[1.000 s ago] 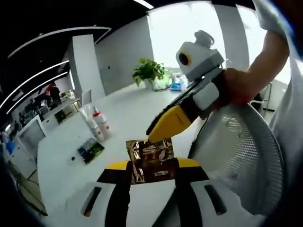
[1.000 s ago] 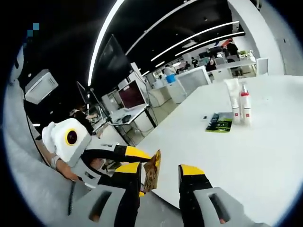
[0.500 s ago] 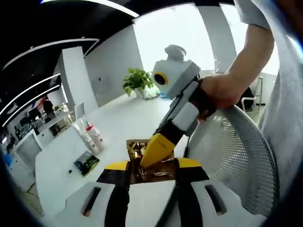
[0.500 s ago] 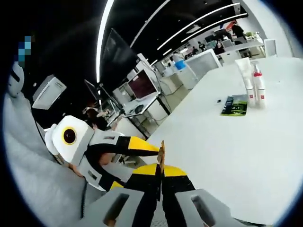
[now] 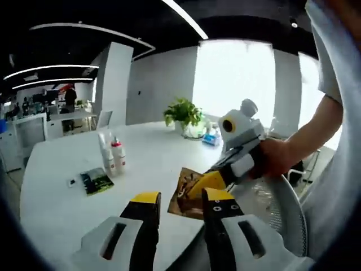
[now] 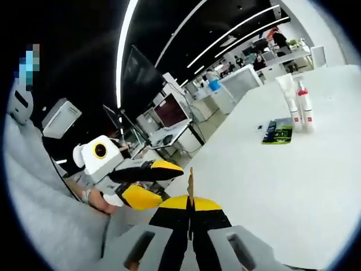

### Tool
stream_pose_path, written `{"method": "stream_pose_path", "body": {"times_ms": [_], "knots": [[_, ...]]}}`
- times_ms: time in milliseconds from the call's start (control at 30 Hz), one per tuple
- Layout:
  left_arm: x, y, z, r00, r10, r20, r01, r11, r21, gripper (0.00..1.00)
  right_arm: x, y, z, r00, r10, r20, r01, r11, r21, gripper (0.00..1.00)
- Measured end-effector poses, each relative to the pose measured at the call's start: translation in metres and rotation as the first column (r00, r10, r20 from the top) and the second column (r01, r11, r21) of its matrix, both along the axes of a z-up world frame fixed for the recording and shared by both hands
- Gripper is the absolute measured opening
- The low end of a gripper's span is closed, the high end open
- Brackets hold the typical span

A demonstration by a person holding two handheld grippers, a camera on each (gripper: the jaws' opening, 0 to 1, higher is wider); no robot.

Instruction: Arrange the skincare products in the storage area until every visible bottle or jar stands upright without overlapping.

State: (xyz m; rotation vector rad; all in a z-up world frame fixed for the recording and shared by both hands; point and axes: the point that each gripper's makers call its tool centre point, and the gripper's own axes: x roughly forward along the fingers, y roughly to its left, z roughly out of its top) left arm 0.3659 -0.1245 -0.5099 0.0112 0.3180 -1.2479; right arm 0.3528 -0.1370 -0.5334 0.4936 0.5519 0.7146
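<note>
A crinkled brown foil sachet (image 5: pixel 185 196) hangs just off the white table's (image 5: pixel 56 197) near edge, with my right gripper (image 5: pixel 201 185) shut on its right side. In the right gripper view the sachet (image 6: pixel 190 179) stands edge-on between my right gripper's (image 6: pixel 190 202) closed jaws. My left gripper (image 5: pixel 180 196) is open, its jaws apart in front of the sachet without touching it; it also appears as the left gripper (image 6: pixel 166 183) beside the sachet. A white tube (image 5: pixel 104 153) and a red-capped bottle (image 5: pixel 118 155) stand upright together on the table, with a green packet (image 5: pixel 96 182) lying flat beside them.
A potted plant (image 5: pixel 183 113) and small items sit at the table's far end. A mesh chair (image 5: pixel 285 212) is at the right, next to the person's arm (image 5: pixel 316 135). Desks and monitors (image 6: pixel 169 113) lie beyond the table.
The right gripper closed on the sachet. The left gripper has let go of it and drawn back a little; the sachet now sits with the right gripper. Both views have swung.
</note>
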Motion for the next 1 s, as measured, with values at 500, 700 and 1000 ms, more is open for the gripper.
{"method": "stream_pose_path", "body": {"times_ms": [500,700,1000], "knots": [[-0.014,-0.002,0.006,0.980,-0.086,-0.182,0.066,0.992,-0.112,0.02,-0.020,0.016,0.016,0.987,0.140,0.081,-0.144,0.989,0.046,0.00],[-0.011,0.003,0.010,0.963,-0.096,-0.252,0.053,0.984,-0.170,0.00,-0.025,0.021,0.021,0.983,0.164,0.080,-0.172,0.980,0.099,0.00],[-0.018,0.005,0.017,0.947,-0.131,-0.293,0.062,0.971,-0.232,0.00,-0.029,0.022,0.026,0.982,0.167,0.089,-0.177,0.975,0.130,0.00]]}}
